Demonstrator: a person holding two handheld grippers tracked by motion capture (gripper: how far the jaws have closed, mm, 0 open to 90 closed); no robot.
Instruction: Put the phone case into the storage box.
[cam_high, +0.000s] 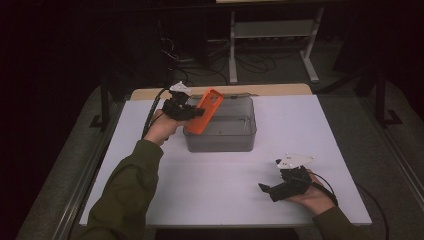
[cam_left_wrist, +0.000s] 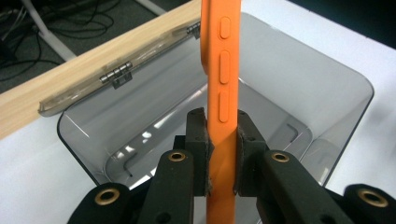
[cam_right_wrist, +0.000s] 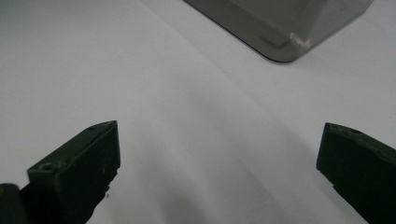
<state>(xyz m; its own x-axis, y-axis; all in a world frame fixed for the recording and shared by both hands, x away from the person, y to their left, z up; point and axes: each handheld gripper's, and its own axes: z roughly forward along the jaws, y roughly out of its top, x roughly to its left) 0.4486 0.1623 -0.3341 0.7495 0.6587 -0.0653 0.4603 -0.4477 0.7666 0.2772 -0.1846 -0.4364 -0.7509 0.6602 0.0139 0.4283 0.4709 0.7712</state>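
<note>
White tabletop (cam_high: 300, 130), wooden edge (cam_high: 280, 90), dark cabled floor (cam_high: 260, 60)

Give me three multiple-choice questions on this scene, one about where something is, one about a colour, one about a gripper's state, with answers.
1. Where is the phone case?
A. Flat on the table
B. Held over the bin
C. Under the right gripper

2. What colour is the case?
A. Orange
B. Blue
C. White

3. How are the right gripper's jaws?
A. Shut on the case
B. Shut on nothing
C. Open, with nothing between

Answers:
1 B: the left gripper clamps the case above the bin's open top.
2 A: it is orange in the high view and the left gripper view.
3 C: the right gripper view has its jaws wide apart over bare table.
</note>
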